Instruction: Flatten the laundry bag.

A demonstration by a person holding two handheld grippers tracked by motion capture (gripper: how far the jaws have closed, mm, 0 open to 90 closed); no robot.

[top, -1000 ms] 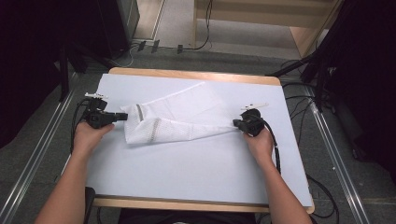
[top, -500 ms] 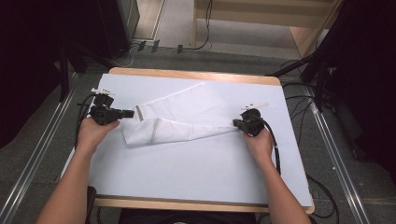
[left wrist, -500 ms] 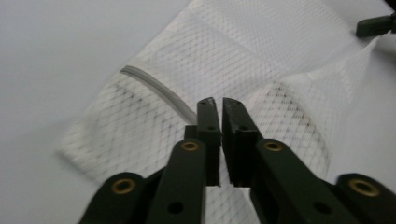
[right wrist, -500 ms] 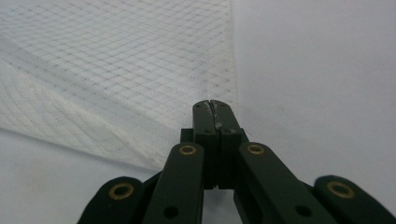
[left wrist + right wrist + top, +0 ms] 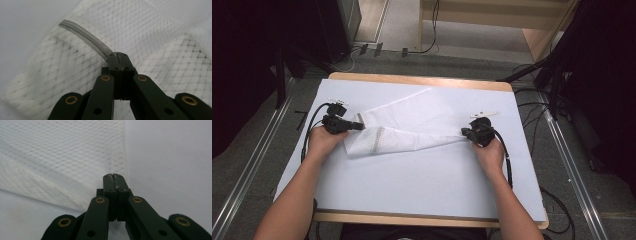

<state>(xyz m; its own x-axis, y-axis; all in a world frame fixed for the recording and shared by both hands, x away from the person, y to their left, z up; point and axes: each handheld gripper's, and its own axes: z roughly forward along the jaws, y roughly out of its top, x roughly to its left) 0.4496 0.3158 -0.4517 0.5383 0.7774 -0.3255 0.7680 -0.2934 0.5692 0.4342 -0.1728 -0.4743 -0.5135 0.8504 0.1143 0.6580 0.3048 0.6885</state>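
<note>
A white mesh cloth (image 5: 407, 125) lies spread across the middle of the table, its left end folded over. My left gripper (image 5: 360, 126) sits at that left end. Its jaws are shut on the cloth's edge (image 5: 62, 75), right where a grey band (image 5: 82, 33) runs into the tips of my left gripper (image 5: 117, 53). My right gripper (image 5: 463, 132) is at the narrow right end, shut on the cloth's corner. In the right gripper view the mesh (image 5: 50, 157) fans out to the left from the tips of my right gripper (image 5: 114, 175).
The table (image 5: 412, 185) is covered with a pale sheet and has a wooden rim. Black cables trail from both grippers over the table's sides. Metal rails run along the floor left and right, and dark equipment stands beyond the far edge.
My left hand has moved right and slightly down, and the cloth's left end with its grey band has shifted right with it. The right hand has kept still.
</note>
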